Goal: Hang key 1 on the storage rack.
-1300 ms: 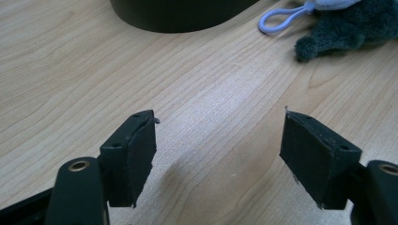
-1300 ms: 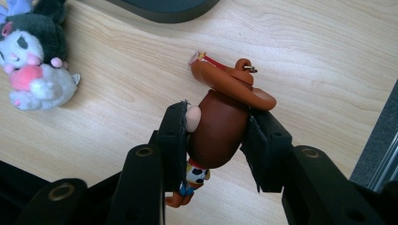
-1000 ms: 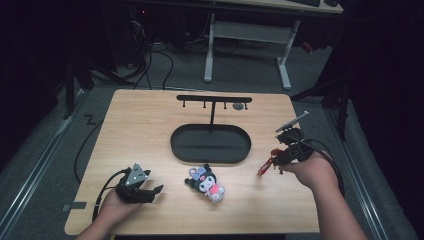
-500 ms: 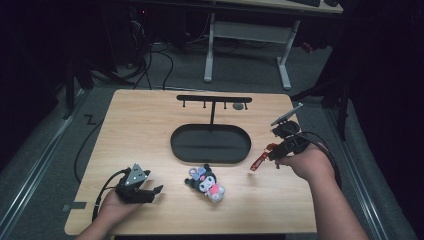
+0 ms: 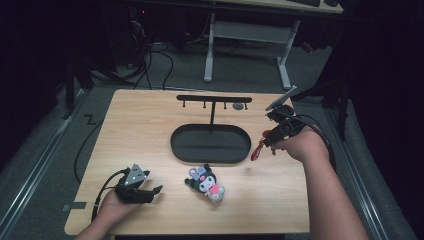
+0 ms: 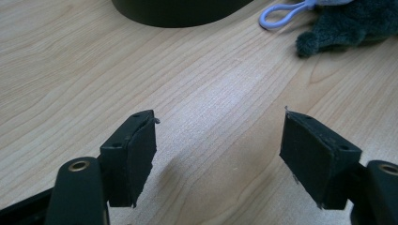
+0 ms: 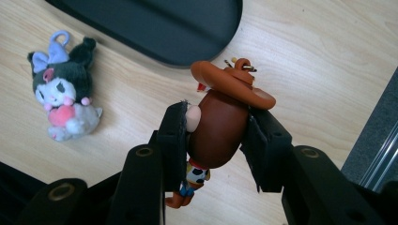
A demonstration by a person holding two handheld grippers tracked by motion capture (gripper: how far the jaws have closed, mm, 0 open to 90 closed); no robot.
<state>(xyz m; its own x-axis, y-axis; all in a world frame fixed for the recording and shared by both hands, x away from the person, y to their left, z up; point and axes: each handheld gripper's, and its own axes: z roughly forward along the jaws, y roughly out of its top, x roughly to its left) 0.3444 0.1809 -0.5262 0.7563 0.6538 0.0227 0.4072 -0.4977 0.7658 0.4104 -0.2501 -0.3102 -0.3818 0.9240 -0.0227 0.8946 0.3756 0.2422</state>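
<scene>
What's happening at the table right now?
The right gripper is shut on a small brown cowboy figure, held above the table beside the black stand's oval base. The left gripper rests open on the table. A plush keychain toy lies in front of the base.

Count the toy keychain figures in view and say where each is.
2. A cowboy figure is clamped in the right gripper above the table; a plush doll lies on the table before the black tray.

Black oval tray (image 5: 210,154), hook stand (image 5: 214,99), plush keychain (image 5: 206,182), wooden table (image 5: 140,130)
</scene>
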